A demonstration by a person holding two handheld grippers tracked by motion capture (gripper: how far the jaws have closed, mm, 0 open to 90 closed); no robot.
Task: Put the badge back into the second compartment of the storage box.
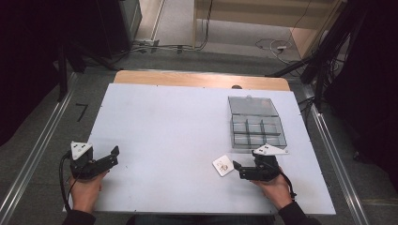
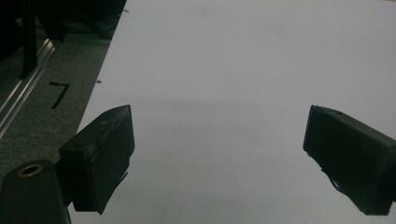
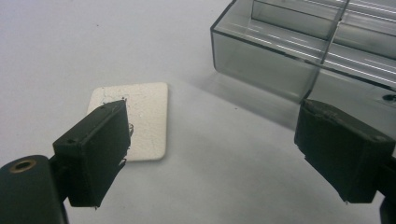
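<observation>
White card (image 3: pixel 140 122) part-hidden by right tool (image 3: pixel 212 154) | marks unclear | jaws apart

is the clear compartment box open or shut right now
Open. The clear compartment box has its lid swung back flat on the table behind it, leaving the compartments uncovered; they look empty.

White table (image 1: pixel 164 126): compartment box (image 1: pixel 256 125), small card (image 1: pixel 223 165).

Both grippers are matt black, the left gripper (image 1: pixel 115 152) and the right gripper (image 1: pixel 235 165) each topped by a pale grey three-cornered plate. A black cable trails from each. Dark sleeves show at the bottom edge.
</observation>
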